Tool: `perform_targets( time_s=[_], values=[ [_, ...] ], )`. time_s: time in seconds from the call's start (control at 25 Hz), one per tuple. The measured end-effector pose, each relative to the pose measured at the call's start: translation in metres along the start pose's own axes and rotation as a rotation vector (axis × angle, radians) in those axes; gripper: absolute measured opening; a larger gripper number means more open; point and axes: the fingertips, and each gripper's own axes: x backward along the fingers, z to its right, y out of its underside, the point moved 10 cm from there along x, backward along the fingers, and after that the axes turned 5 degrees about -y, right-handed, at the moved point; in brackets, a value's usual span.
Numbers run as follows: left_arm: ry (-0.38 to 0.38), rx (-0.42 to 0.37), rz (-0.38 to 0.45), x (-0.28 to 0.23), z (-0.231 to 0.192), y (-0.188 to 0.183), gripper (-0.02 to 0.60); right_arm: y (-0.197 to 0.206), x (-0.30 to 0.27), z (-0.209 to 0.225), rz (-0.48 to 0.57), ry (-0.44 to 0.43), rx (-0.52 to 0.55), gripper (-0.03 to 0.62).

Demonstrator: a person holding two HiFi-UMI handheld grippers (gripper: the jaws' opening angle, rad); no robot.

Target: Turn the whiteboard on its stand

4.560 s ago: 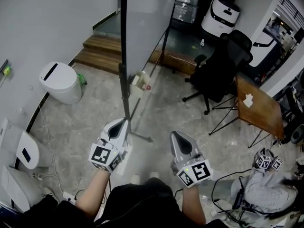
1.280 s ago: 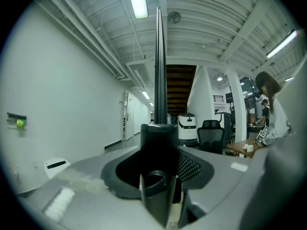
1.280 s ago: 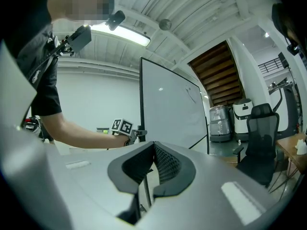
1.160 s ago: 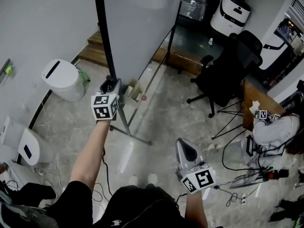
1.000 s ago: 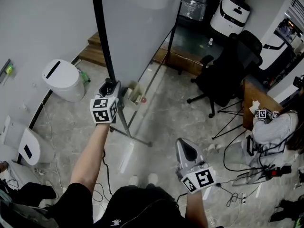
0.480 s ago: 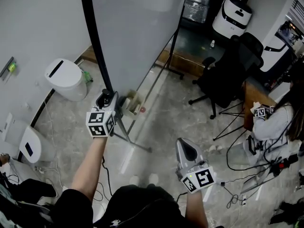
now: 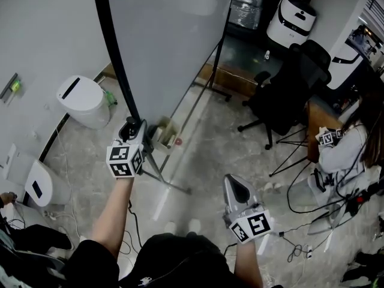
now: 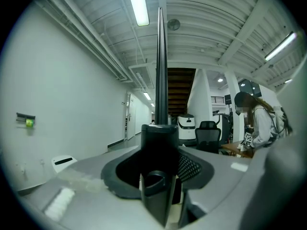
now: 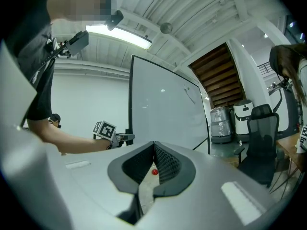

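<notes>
Now left gripper [image 7: 132, 126] outstretched, clamping whiteboard [image 7: 168, 41] edge.

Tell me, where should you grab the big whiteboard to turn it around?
Probably its black side bar, low down, coming in level from the person's side with one jaw on each face. The bar is thin, straight and upright, so it fits between jaws, while the flat face of the whiteboard offers nothing to pinch. The left gripper is clamped there.
</notes>
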Motion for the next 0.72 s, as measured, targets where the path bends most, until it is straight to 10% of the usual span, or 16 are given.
perform_targets(
  time_s=[0.72],
  values=[
    [0.000, -0.032, 0.016, 0.0079, -0.0027, 0.0012, 0.228, -0.0002, 0.0052, -0.0072, 0.030, -0.029, 0.015, 0.009]
  ],
)
